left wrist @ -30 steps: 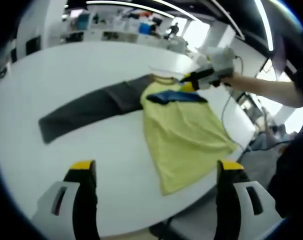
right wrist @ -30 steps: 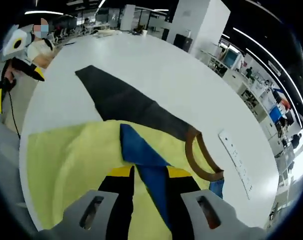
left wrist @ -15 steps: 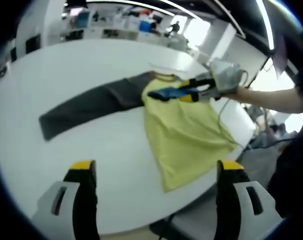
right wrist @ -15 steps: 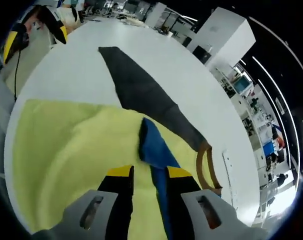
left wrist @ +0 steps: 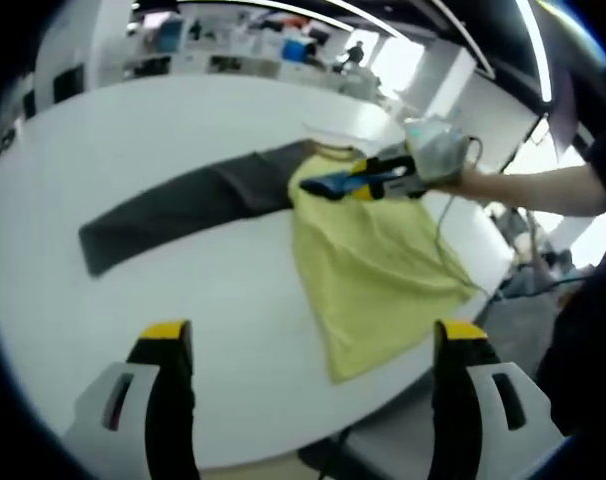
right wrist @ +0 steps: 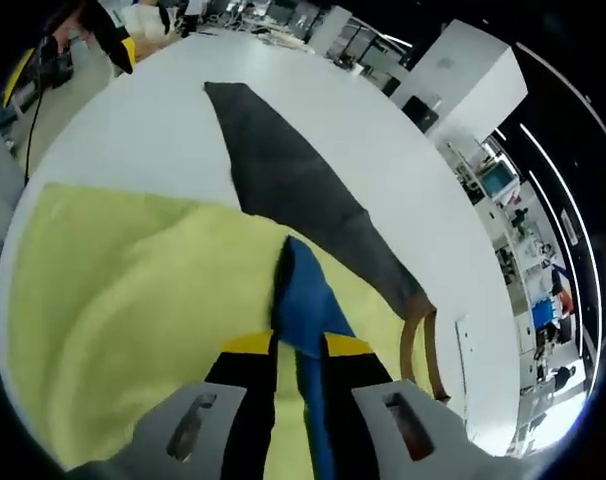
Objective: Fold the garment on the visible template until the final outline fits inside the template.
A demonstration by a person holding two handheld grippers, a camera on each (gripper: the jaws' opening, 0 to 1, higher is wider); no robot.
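I am working a yellow shirt [left wrist: 373, 275] that is lying on the white tabletop [left wrist: 183, 290], its body spreading toward the table's edge in the left gripper view. My right tool [right wrist: 288, 345] is pinching the shirt's blue sleeve [right wrist: 303, 300] between nearly shut jaws, the blue cloth folding up in a ridge over the yellow fabric. In the left gripper view that same right tool [left wrist: 368, 183] is reaching in from the right, a hand [left wrist: 473, 185] gripping it, with the blue sleeve [left wrist: 328, 185] trailing from its yellow tips near the shirt's collar. My left tool [left wrist: 308, 335] is hovering above the bare tabletop with its jaws spread wide and nothing between them, well apart from the shirt. A long dark gray garment [left wrist: 183, 205] is lying flat beside the shirt, one end tucking under the shirt's collar side. In the right gripper view the brown collar [right wrist: 418, 330] is curving just beyond the sleeve, and the gray garment [right wrist: 283, 170] is stretching away across the tabletop. An office with desks [left wrist: 233, 50] is filling the background.
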